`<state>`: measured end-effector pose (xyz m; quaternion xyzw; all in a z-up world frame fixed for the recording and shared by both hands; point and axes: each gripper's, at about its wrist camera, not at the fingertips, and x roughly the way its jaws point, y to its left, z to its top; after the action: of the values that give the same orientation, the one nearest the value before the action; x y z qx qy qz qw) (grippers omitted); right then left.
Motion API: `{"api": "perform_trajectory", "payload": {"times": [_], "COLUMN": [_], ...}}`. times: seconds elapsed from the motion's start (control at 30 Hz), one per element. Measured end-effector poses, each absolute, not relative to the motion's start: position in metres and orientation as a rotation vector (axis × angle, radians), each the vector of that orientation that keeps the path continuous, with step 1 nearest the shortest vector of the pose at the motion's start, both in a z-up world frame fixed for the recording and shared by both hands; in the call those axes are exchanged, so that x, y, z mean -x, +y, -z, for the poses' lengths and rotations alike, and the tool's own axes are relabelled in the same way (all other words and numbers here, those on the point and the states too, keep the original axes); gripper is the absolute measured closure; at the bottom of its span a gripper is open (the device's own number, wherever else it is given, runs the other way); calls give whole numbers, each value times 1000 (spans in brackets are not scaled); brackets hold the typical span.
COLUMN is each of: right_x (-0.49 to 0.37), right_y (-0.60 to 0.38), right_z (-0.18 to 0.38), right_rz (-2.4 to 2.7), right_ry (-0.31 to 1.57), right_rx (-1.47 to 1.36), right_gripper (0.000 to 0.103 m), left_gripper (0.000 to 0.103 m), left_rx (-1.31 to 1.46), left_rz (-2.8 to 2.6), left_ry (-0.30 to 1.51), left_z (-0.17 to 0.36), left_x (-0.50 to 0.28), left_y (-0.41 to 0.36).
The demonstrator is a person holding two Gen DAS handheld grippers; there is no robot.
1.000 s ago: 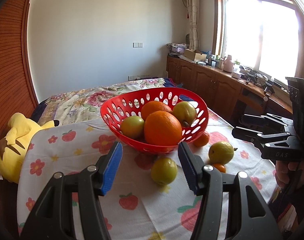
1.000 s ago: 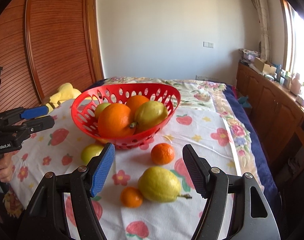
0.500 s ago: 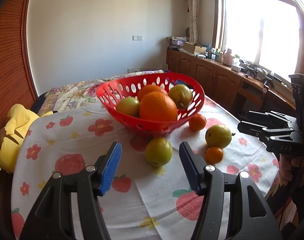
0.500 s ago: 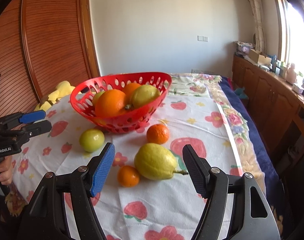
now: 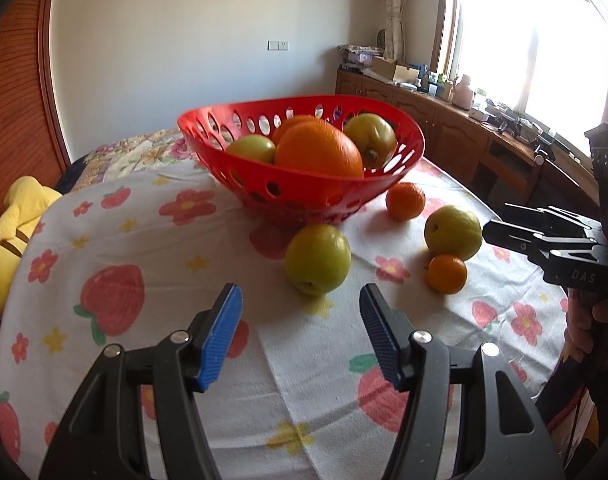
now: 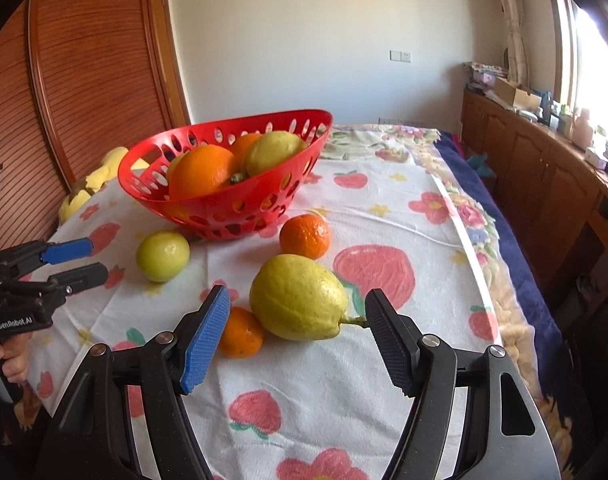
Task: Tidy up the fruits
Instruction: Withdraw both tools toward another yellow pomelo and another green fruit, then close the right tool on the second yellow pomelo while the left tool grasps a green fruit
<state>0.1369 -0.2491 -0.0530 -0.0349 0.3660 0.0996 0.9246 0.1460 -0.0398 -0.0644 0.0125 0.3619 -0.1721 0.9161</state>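
The left gripper [image 5: 299, 320] hangs over the flowered cloth [image 5: 143, 248] with its blue pads spread and nothing between them; its jaws have just been opening a little. Just ahead of its fingertips, slightly toward the right pad, a round green fruit [image 5: 318, 258] sits on the cloth, not touched. Beyond that fruit stands the red basket [image 5: 304, 192], holding a large orange [image 5: 319, 154] and green fruits. Off to this gripper's right lie a small orange [image 5: 446, 274], a yellow-green fruit [image 5: 452, 233] and, nearer the basket, another small orange [image 5: 405, 201]. The right gripper [image 6: 295, 332] also stands with its jaws apart and empty. A big yellow-green fruit with a stem [image 6: 299, 297] lies just ahead of its tips, roughly centred between the pads, though no pad touches it. A small orange [image 6: 241, 333] rests against that fruit, close beside the left pad. Farther ahead sits a second orange [image 6: 305, 237], then the basket [image 6: 231, 208]. A person's hand [image 6: 7, 360] holds the other gripper at the far left.
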Motion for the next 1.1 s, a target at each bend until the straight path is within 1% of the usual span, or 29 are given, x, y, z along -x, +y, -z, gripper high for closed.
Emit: {"api": "perform_trajectory", "payload": {"times": [0.7,1.1], "right_x": [-178,-184], "right_y": [-236,-242], "right_z": [78,85], "right_rz": [-193,-212], "right_ry": [832,871], "right_rx": [131,80], "right_gripper": [31,32], "left_gripper": [41,41], "left_rx": [-37,-33], "left_rz": [382,415], "left_ry": [741,747], "left_z": [62,56], "left_x": [-145,-160], "left_y": [-53,-62]}}
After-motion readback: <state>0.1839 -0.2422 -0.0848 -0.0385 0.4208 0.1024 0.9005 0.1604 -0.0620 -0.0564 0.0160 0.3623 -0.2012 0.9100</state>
